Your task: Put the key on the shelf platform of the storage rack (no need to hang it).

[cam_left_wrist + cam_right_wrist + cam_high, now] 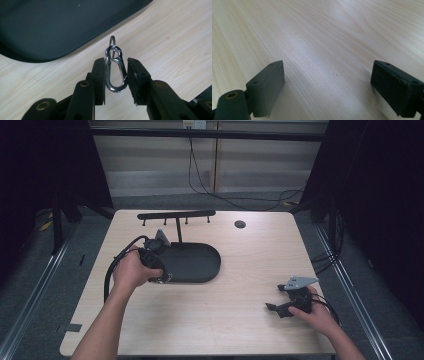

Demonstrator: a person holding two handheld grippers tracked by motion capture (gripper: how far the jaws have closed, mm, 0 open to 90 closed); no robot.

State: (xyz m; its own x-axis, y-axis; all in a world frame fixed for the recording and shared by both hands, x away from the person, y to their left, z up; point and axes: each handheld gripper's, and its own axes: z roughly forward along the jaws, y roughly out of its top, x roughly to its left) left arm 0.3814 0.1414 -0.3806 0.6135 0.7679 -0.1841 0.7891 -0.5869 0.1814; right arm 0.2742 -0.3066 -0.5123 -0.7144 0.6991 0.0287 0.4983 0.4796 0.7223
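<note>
A shiny metal carabiner clip [116, 89] with a small split ring [112, 41] at its top stands upright between the black jaws of my left gripper [116, 63], which is shut on it. The clip hangs just above the wooden table, close to the rim of the black oval stand base [50, 27]. In the high view the left gripper [160, 274] sits at the near left edge of that base [192, 262]. My right gripper [328, 85] is open with bare wood between its jaws. It rests low at the table's near right [278, 308].
A thin post rises from the base to a black crossbar [176, 214] with several small pegs hanging under it, near the far edge. A round hole [240, 224] lies in the tabletop at the back. Cables trail on the floor behind the table.
</note>
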